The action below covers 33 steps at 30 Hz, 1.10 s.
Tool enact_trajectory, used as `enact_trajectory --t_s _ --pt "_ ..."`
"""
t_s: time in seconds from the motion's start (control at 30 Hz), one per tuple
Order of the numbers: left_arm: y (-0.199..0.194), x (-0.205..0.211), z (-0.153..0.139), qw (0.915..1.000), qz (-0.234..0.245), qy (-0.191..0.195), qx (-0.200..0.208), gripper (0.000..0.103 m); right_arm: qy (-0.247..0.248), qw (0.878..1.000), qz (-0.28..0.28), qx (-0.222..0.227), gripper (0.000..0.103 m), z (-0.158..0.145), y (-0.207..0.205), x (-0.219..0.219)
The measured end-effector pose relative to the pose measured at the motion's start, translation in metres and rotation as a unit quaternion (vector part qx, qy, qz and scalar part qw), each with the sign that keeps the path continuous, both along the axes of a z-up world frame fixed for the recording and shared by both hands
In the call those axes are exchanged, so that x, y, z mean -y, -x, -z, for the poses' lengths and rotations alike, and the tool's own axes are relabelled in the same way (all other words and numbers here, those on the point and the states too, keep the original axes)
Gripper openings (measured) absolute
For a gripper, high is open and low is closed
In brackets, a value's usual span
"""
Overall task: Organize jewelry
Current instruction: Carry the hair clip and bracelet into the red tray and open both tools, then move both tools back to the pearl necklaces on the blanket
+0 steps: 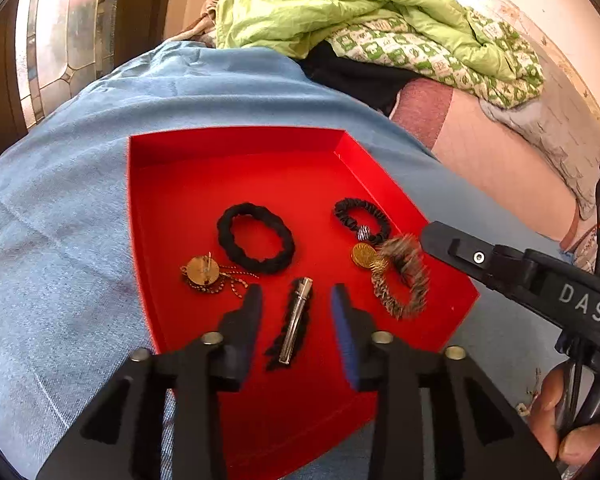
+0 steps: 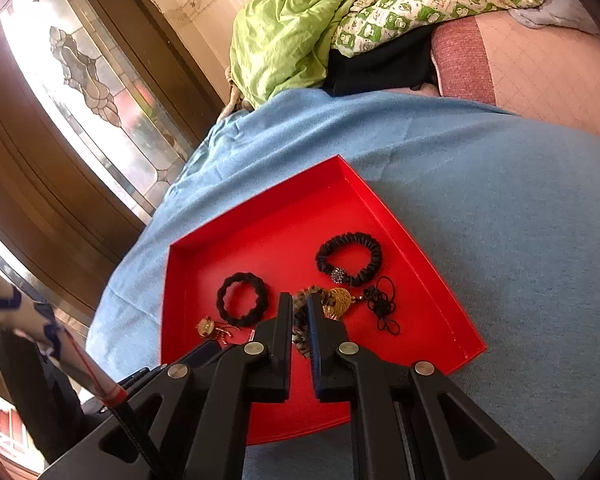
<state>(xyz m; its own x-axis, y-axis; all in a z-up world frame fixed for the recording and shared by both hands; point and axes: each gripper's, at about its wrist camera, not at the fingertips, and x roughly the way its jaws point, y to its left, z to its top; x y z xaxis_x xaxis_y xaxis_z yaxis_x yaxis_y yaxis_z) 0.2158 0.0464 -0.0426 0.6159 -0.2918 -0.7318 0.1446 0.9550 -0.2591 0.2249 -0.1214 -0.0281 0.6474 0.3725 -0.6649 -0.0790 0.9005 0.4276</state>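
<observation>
scene: a shallow red tray (image 1: 236, 148) sits on a blue cloth (image 1: 80, 184) spread over a bed, with a green quilt (image 1: 340, 8) heaped at the far end and a stained-glass door (image 2: 100, 92) to the left.
left claw: the left claw (image 1: 296, 320) hangs over the near part of the tray with its jaws apart; a black hair clip with a silver bar (image 1: 294, 322) lies on the tray floor between the fingers, and the pads do not press on it.
right claw: the right claw (image 2: 300, 336) is nearly closed over a brown striped scrunchie (image 2: 300, 332), which shows in the narrow gap between its fingers; whether the pads actually pinch the scrunchie cannot be told. in the left wrist view the scrunchie looks blurred just beside the claw tip.
hand: a hand (image 1: 556, 420) wraps the right tool's handle at the near right edge of the left wrist view.
jewelry, left of tray: a gold round earring with small chains (image 1: 204, 274) lies near the left wall, just left of a thick black braided hair tie (image 1: 256, 240).
jewelry, right of tray: a black ruched scrunchie with a sparkly bead (image 2: 350, 260) lies farther back; a gold disc earring (image 2: 340, 300) touches the striped scrunchie on its right side.
thin ties: a tangle of thin black elastic loops (image 2: 384, 306) lies right of the gold disc, apart from the tray's right wall.
</observation>
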Motion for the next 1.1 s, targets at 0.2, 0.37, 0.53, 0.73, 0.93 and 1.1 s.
enact_trajectory --t_s 0.2,0.37,0.53,0.73,0.93,1.1 --pt "0.003 0.001 -0.007 0.9998 -0.008 -0.001 0.016 0.036 -0.01 1.0 0.001 0.016 0.014 -0.014 0.008 0.005" --pt "0.009 -0.012 -0.022 0.9979 -0.036 0.018 0.051 0.036 -0.025 0.999 0.01 0.032 0.014 -0.031 0.036 0.027" --pt "0.018 0.002 -0.028 0.9977 -0.021 0.021 0.06 0.036 -0.036 0.998 0.031 0.04 0.014 -0.038 0.083 0.067" --pt "0.044 0.068 -0.028 0.9961 0.058 -0.002 0.066 0.036 -0.035 0.997 0.06 0.025 0.014 -0.027 0.143 0.118" --pt "0.086 0.153 -0.021 0.9831 0.167 -0.035 0.067 0.036 -0.04 0.99 0.131 0.016 0.015 -0.012 0.207 0.177" --pt "0.115 0.19 -0.017 0.9718 0.226 -0.033 0.057 0.036 -0.081 0.978 0.195 0.008 0.014 -0.004 0.237 0.224"
